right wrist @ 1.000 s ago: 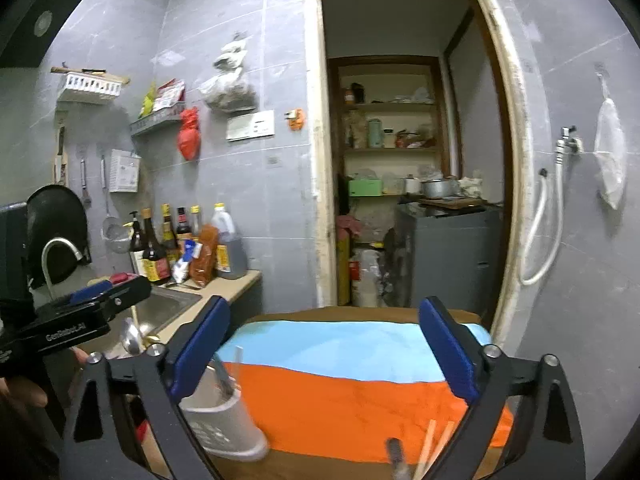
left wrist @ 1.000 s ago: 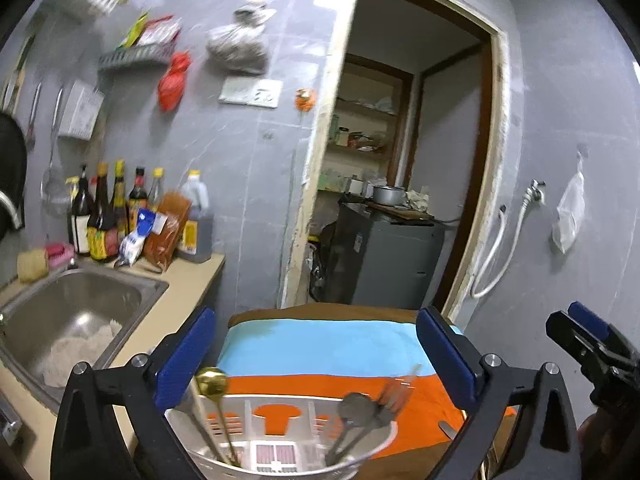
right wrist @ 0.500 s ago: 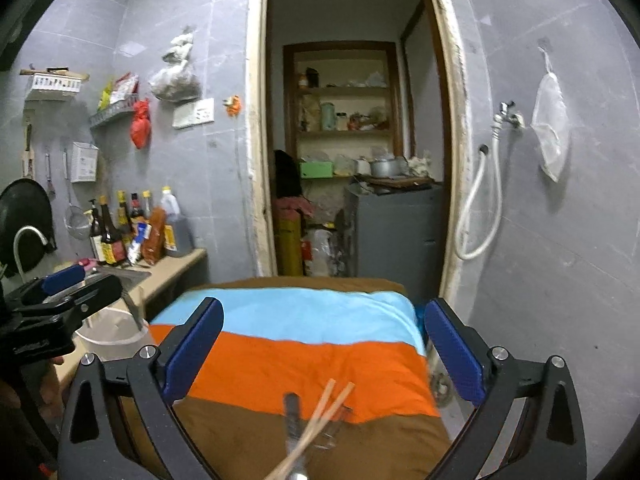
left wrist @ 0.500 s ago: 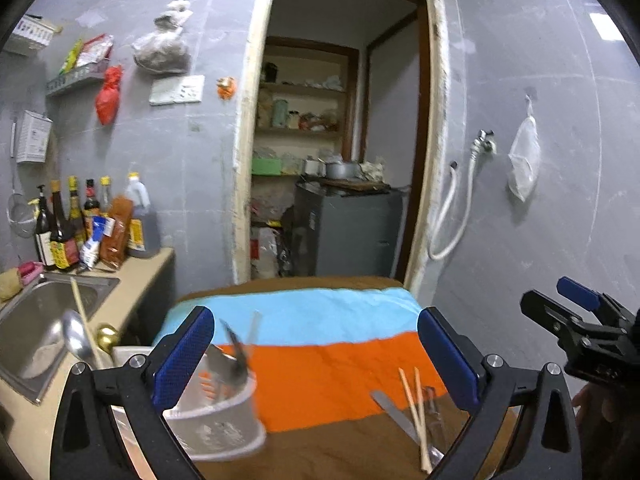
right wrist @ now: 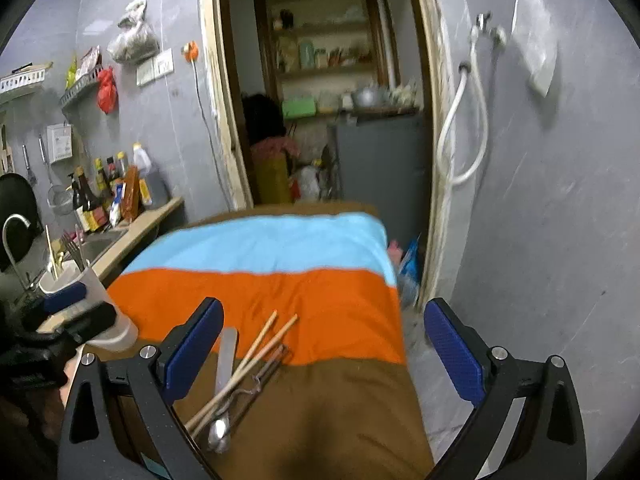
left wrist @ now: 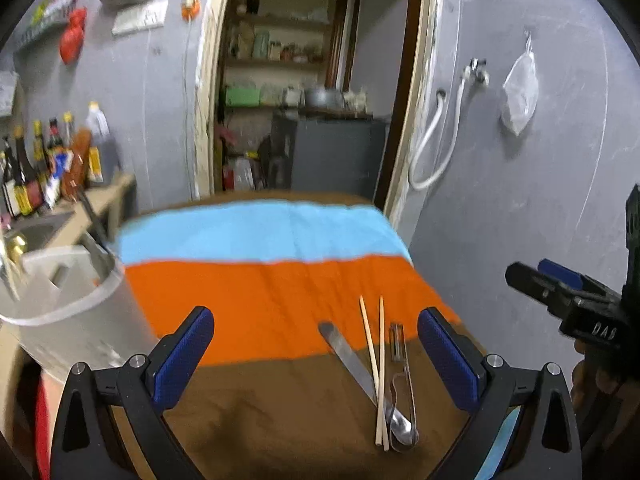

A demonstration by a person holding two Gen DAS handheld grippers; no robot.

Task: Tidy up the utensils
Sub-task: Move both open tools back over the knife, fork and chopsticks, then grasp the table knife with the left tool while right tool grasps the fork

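Right now the left gripper point(left wrist: 316, 352) hangs with its blue pads spread wide and nothing between them. Ahead of it, toward its right finger, a small group of utensils lies on the striped cloth point(left wrist: 260, 248): a pair of chopsticks point(left wrist: 378, 364) lying side by side, a spoon point(left wrist: 362, 376) whose flat handle angles under them, and a wire-handled tool point(left wrist: 402, 380) just beside the chopsticks on their far side. Off its left finger stands the white utensil holder point(left wrist: 68, 304), blurred, with dark handles sticking up from it.

The right gripper point(right wrist: 324, 352) is likewise spread apart and empty. Seen from it, the same chopsticks point(right wrist: 248, 368), spoon point(right wrist: 224, 380) and wire tool point(right wrist: 260, 376) lie just beside its left finger, on the brown and orange bands. Farther to its left stands the holder point(right wrist: 96, 304), with a fork and other handles in it, partly behind the other gripper.
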